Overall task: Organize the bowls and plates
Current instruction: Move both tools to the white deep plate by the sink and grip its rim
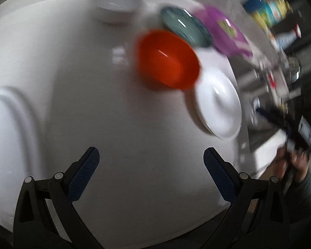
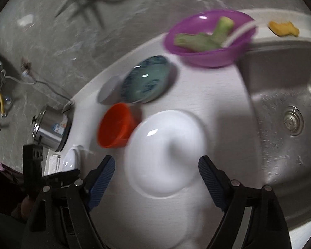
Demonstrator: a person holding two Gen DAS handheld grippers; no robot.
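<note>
Hovering over the worktop (image 1: 114,124), your left tongs (image 1: 151,161) gape empty. Your right tongs (image 2: 156,172) stand apart around the white plate (image 2: 165,155), pads clear. The orange bowl (image 2: 116,124) sits at its ten o'clock.

White desk beside a steel sink

A grey marbled floor (image 2: 58,41) lies past the glossy white desk (image 2: 207,95); the steel sink (image 2: 284,87) adjoins it.

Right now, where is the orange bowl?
In the right wrist view, the orange bowl sits left of the white plate, just below the teal bowl.
</note>
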